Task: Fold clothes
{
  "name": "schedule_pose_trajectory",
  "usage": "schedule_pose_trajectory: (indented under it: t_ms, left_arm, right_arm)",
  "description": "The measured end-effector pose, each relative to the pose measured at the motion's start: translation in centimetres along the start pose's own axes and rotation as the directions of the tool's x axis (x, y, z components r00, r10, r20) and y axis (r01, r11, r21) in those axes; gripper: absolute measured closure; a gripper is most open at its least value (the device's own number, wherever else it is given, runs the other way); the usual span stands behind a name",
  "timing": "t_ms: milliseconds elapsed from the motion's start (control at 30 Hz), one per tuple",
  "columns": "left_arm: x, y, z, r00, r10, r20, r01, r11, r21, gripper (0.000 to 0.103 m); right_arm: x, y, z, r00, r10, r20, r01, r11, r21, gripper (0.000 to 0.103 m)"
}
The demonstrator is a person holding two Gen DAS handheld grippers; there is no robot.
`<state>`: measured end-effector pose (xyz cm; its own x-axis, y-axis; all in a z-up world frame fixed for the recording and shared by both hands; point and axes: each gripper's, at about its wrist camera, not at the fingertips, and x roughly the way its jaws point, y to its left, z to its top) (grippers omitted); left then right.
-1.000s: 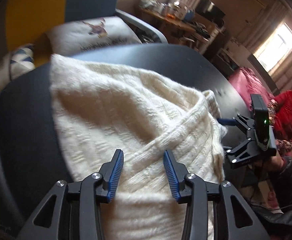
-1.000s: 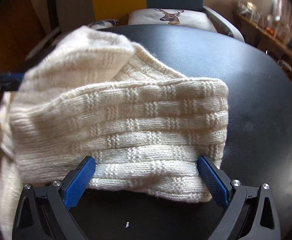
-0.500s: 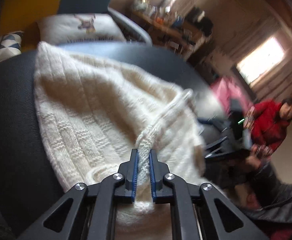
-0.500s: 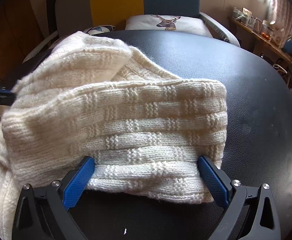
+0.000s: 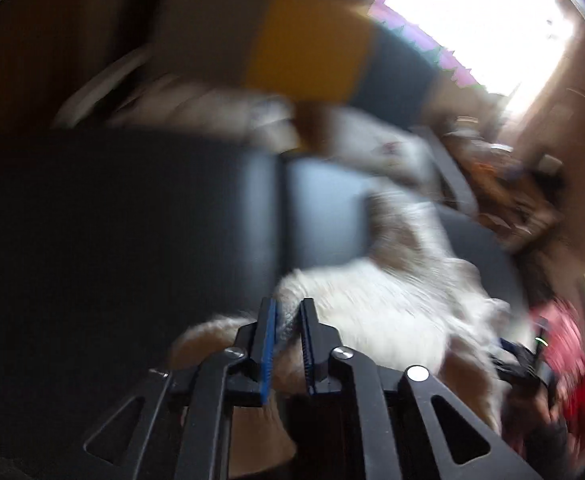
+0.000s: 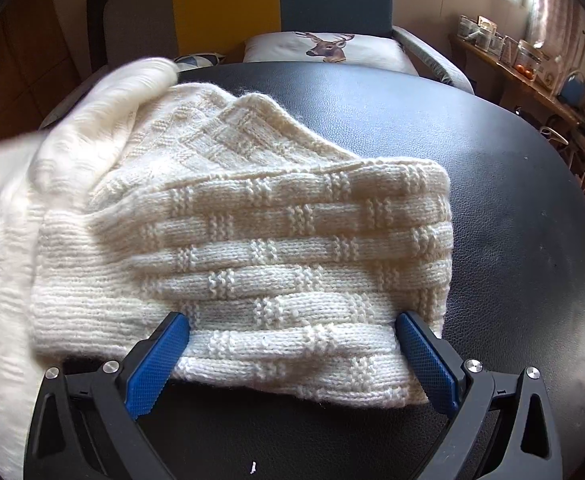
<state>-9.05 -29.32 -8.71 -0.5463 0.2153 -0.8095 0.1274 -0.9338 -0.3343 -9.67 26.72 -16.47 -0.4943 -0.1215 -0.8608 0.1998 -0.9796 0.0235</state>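
Black padded table [image 6: 512, 208], deer cushion [image 6: 328, 50] on the chair behind it. The cream knit sweater [image 6: 276, 248] lies bunched on the table. Your left gripper [image 5: 288, 344], which half a second ago had just clamped a ridge of the knit, now swings it across the table (that view is smeared by motion), jaws pinched on the sweater. Your right gripper [image 6: 292, 356] has not moved: jaws spread wide, straddling the near folded edge. The fold-over appears under way; judge the landing once the blur clears
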Motion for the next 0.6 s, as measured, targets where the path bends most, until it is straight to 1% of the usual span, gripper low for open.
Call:
schedule_pose_trajectory:
  t_ms: [33,67,100,133,167,200,233,267,300,333,367,400,433,467,533,600]
  left_arm:
    - [-0.2,0.5,-0.1,1.0,0.021,0.001,-0.021,1.0,-0.023,0.095]
    - [-0.8,0.9,-0.3,0.999,0.03,0.027,-0.029,0.998,-0.048,0.094]
    - [-2.0,1.2,-1.0,0.998,0.015,0.068,-0.009,0.996,-0.086,0.091]
    - [-2.8,1.2,-1.5,0.996,-0.017,0.089,0.026,0.994,-0.106,0.087]
    - [-3.6,0.9,-2.2,0.991,-0.083,0.105,0.096,0.988,-0.124,0.087]
    - [-3.9,0.0,-3.1,0.978,-0.184,0.099,0.195,0.974,-0.116,0.085]
    - [-3.8,-1.5,-4.2,0.962,-0.262,0.074,0.269,0.959,-0.092,0.083]
    - [-3.5,-3.0,-5.3,0.94,-0.337,0.045,0.34,0.938,-0.068,0.083]
    - [-2.9,-4.7,-6.6,0.918,-0.397,0.008,0.397,0.916,-0.052,0.082]
    - [-1.8,-6.6,-7.8,0.888,-0.457,-0.042,0.455,0.889,-0.053,0.08]
    - [-0.5,-8.4,-8.9,0.861,-0.503,-0.079,0.498,0.864,-0.072,0.079]
    - [0.8,-10.1,-9.9,0.83,-0.546,-0.113,0.538,0.837,-0.094,0.077]
    - [2.2,-12.0,-10.8,0.806,-0.573,-0.151,0.563,0.82,-0.105,0.075]
    - [3.3,-13.3,-11.2,0.79,-0.589,-0.172,0.576,0.808,-0.121,0.075]
    - [5.5,-15.6,-12.0,0.757,-0.618,-0.212,0.598,0.786,-0.155,0.064]
    - [7.6,-17.7,-12.3,0.759,-0.603,-0.244,0.579,0.797,-0.172,0.058]
  right_arm:
    - [0.0,0.0,0.0,1.0,-0.003,-0.001,0.003,1.0,0.003,0.0]
    - [0.0,0.0,0.0,1.0,-0.007,-0.001,0.007,1.0,0.005,0.0]
    - [0.0,0.0,0.0,1.0,-0.008,-0.001,0.008,1.0,0.007,0.0]
    - [0.0,-0.1,0.1,1.0,-0.008,-0.001,0.008,1.0,0.007,0.0]
    - [0.0,-0.2,0.2,1.0,-0.007,-0.002,0.007,1.0,0.006,0.0]
    - [0.0,-0.2,0.3,1.0,-0.009,-0.004,0.009,1.0,0.006,0.0]
    - [0.0,-0.2,0.3,1.0,-0.01,-0.006,0.01,1.0,0.007,0.0]
    - [0.0,-0.1,0.4,1.0,-0.012,-0.007,0.012,1.0,0.009,0.0]
    - [0.0,-0.1,0.4,1.0,-0.015,-0.007,0.015,1.0,0.012,0.0]
    - [0.0,0.0,0.4,1.0,-0.018,-0.005,0.018,1.0,0.015,0.0]
    - [0.0,0.0,0.3,1.0,-0.02,-0.003,0.021,1.0,0.017,0.0]
    - [0.0,0.1,0.3,1.0,-0.021,-0.001,0.021,1.0,0.018,0.0]
    - [0.0,0.1,0.3,1.0,-0.021,-0.001,0.021,1.0,0.018,0.0]
    - [0.1,0.0,0.3,1.0,-0.02,-0.002,0.02,1.0,0.017,0.0]
    - [0.1,0.0,0.4,1.0,-0.019,-0.002,0.019,1.0,0.017,0.0]
    - [0.1,0.0,0.4,1.0,-0.017,-0.003,0.017,1.0,0.015,0.0]
